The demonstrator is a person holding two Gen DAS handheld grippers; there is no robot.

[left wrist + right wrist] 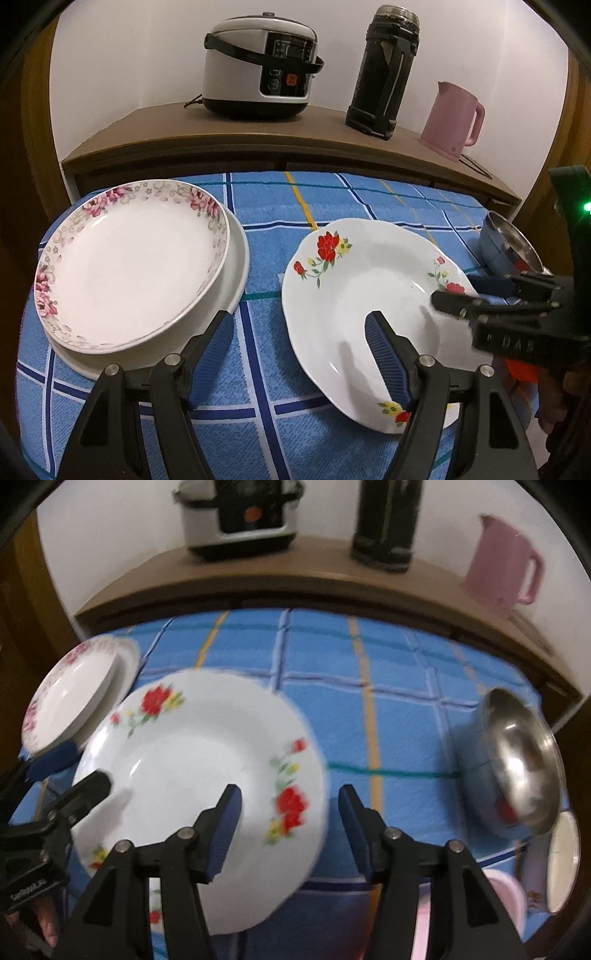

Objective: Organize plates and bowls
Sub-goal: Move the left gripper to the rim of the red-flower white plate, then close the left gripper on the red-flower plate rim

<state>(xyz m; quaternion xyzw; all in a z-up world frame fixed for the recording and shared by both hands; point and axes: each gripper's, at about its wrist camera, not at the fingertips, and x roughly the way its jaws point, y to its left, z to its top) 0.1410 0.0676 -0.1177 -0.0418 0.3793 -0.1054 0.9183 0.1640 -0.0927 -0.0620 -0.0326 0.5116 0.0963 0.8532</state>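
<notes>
Bare blue checked cloth (406, 720) lies open between the red-flowered plate (199, 775) and the steel bowl (517, 768); a narrower strip separates that plate from the stacked pink-flowered plates (129, 258); the rear worktop (258, 136) carries cooker (258, 66), flask (384, 70), pink kettle (454, 118).

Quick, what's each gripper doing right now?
Left gripper: open, one finger over the red-flowered plate, nothing gripped.
Right gripper: open around that plate's rim.

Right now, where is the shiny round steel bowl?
The steel bowl lies at the right edge of the blue checked cloth, right of the red-flowered white plate.
</notes>
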